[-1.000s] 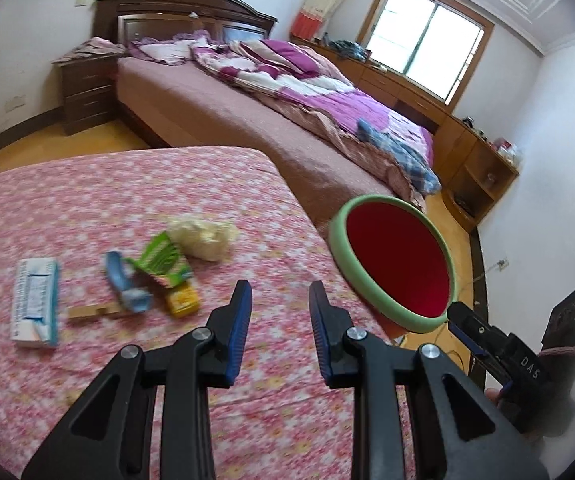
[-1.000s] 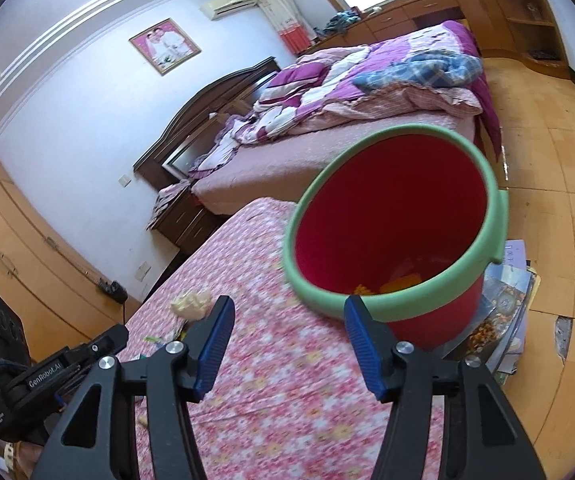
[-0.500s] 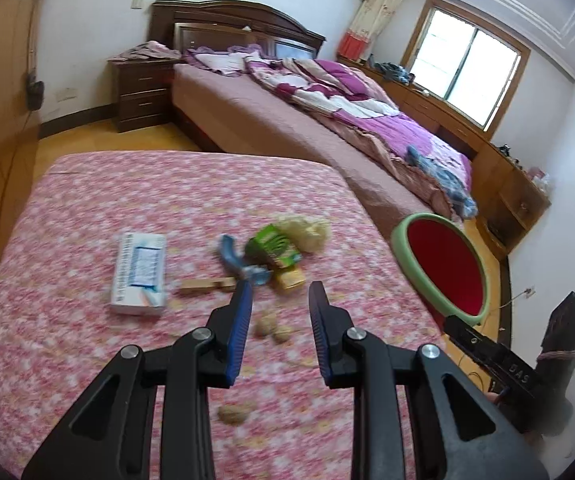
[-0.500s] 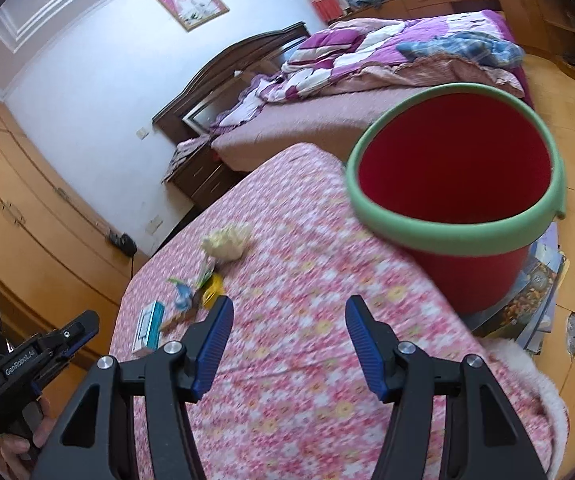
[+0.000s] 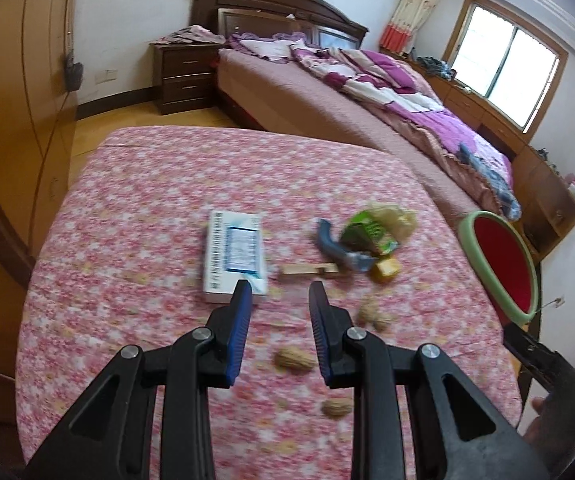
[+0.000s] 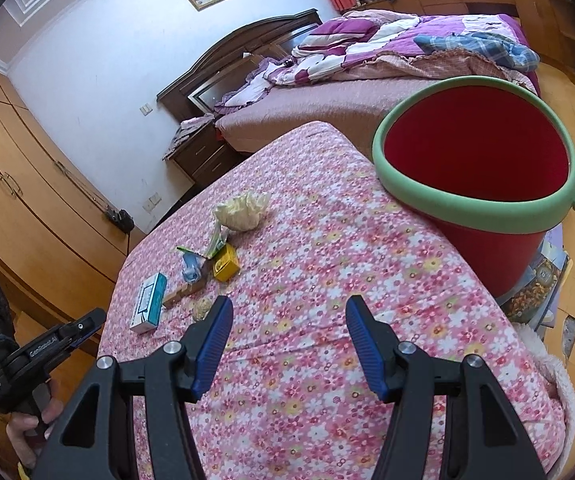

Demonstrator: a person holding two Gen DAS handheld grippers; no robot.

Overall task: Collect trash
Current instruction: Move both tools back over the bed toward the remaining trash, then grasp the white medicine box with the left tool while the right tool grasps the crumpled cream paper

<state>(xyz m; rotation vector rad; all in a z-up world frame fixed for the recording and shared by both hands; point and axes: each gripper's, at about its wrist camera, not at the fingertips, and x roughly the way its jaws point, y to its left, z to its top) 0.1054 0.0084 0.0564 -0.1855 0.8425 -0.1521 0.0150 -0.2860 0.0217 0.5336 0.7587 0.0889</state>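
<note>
Trash lies on the pink floral tablecloth [image 5: 147,300]: a white-and-blue box [image 5: 235,256], a wooden stick [image 5: 309,269], a blue wrapper [image 5: 331,246], a green packet [image 5: 367,232], a yellow box [image 5: 387,270], a crumpled pale wad [image 5: 397,218] and peanut shells [image 5: 293,359]. My left gripper [image 5: 279,292] hovers open just short of the box and stick, with nothing between its fingers. The red bucket with a green rim [image 6: 407,190] stands off the table's right edge. My right gripper [image 6: 289,308] is open over bare cloth, left of the bucket.
A large bed [image 5: 327,112] with a purple quilt lies beyond the table, a nightstand [image 5: 185,76] by its head. Wooden wardrobes [image 6: 19,168] line the left wall. Magazines [image 6: 543,280] lie on the floor under the bucket.
Both grippers have swung left, away from the bucket. The left one now faces the box and stick, and peanut shells have come into its view. Neither jaw opening has changed.
</note>
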